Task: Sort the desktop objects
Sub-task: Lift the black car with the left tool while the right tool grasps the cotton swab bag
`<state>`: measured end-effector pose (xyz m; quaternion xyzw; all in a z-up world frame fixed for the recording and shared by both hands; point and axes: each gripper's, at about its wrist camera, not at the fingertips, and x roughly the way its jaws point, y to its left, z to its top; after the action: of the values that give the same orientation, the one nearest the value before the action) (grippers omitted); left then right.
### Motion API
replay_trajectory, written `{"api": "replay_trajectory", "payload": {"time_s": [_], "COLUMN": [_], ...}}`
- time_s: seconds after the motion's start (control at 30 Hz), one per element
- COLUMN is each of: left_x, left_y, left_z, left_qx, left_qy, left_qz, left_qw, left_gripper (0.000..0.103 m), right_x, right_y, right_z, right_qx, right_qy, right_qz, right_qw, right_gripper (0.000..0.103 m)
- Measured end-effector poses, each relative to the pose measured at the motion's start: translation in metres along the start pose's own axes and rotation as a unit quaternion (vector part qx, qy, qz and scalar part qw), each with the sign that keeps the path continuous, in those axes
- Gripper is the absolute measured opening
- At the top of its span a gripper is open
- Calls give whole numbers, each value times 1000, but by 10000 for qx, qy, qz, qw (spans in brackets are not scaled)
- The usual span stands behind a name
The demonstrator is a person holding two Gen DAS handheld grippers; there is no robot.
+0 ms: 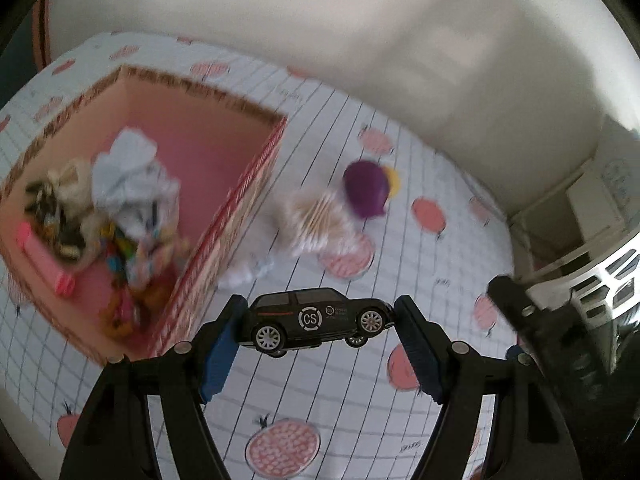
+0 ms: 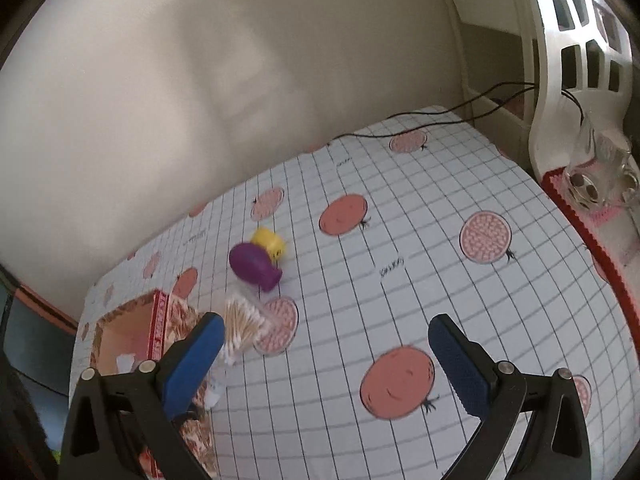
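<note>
A black toy car (image 1: 316, 320) hangs above the tablecloth, held end to end between the blue pads of my left gripper (image 1: 318, 322), which is shut on it. To its left stands a pink box (image 1: 240, 196) holding crumpled paper and several small items. Beyond the car lie a bag of cotton swabs (image 1: 316, 220), a purple toy (image 1: 366, 188) and a yellow toy (image 1: 394, 178). My right gripper (image 2: 324, 356) stands open over the cloth with nothing between its fingers. In the right wrist view the swabs (image 2: 244, 324), purple toy (image 2: 254, 264) and yellow toy (image 2: 270, 242) lie ahead to its left.
The table wears a checked cloth (image 2: 400, 280) with red fruit prints. A white lattice basket (image 2: 576, 60) and a red-edged tray (image 2: 592, 216) with clear items stand at the right. A black cable (image 2: 440, 120) runs along the far edge by the wall.
</note>
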<state>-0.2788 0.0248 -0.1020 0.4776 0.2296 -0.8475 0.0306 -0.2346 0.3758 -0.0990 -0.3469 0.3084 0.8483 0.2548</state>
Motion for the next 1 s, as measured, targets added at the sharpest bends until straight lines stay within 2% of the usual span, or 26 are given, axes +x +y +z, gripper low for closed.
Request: {"api": "replay_trajectory", "payload": {"time_s": [0.17,0.4,0.5,0.6,0.8,1.0], "left_x": [-6,-34,-42,-44,-33,-26], "left_y": [3,32,42,57,91,126], "left_z": [21,44,51,58,68,72], "left_qx": [-39,-232,-216,-278,-579,-944], "left_qy": [-421,-1047,-1279,-1390,-1367,-1310], "left_qz": [-33,-112,45,241,561,679], "left_qw": [9991,9942,9915,9896,9873,9845], "left_gripper": [76,76,76,76,76,76], "right_x": [14,59,75,90,118,146], "right_y": [9,36,46,59,88,112], "right_z": [5,-17,-28,-37,-42,-50], "right_qx": [-287,-948,-1138,-1340,-1819,-2485], "right_qy": [-79,463,674,845,1038,1187], "right_qz": [88,181,223,254,294,210], "right_qw": [9995,9943,9910,9870,9774,9611], "right_gripper": [103,103,103,103,103,103]}}
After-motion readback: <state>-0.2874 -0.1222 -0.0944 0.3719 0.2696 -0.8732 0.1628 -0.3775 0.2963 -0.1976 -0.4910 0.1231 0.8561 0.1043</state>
